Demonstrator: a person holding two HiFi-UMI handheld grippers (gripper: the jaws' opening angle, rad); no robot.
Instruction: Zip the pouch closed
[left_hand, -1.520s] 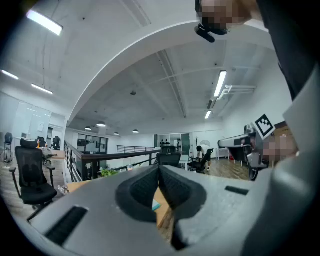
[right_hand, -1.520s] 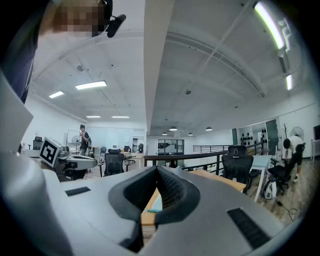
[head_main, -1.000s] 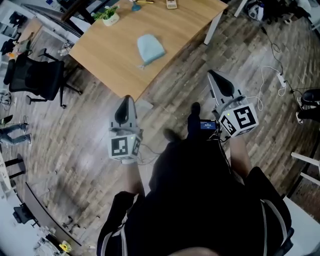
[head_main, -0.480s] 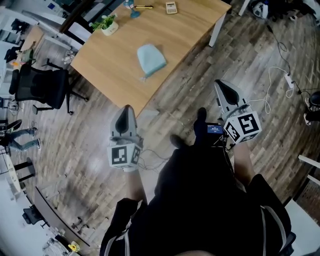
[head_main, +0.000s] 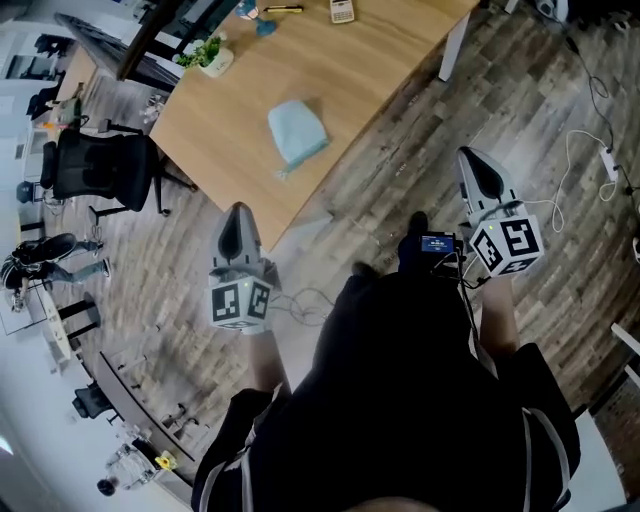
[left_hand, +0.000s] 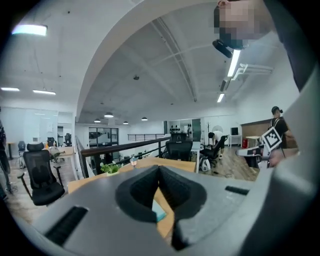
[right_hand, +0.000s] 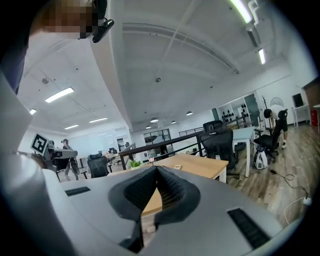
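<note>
wooden table (head_main: 380, 70), blue pouch (head_main: 297, 132), left hand-held gripper (head_main: 238, 210) closed, right hand-held gripper (head_main: 471, 157) closed

Soft light-blue pouch (head_main: 297, 134), lying flat on the wooden desk (head_main: 380, 60), sitting well inside the edges, rounded end pointing away, small tab trailing off the near corner; zip state not showing.

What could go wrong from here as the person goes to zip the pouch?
The left tongs and right tongs are shut, short of the table; arriving shut would just push the pouch.
The pouch lies loose, so a one-sided zip pull may drag it.
A cable trailing on the floor nearby could catch a foot.
</note>
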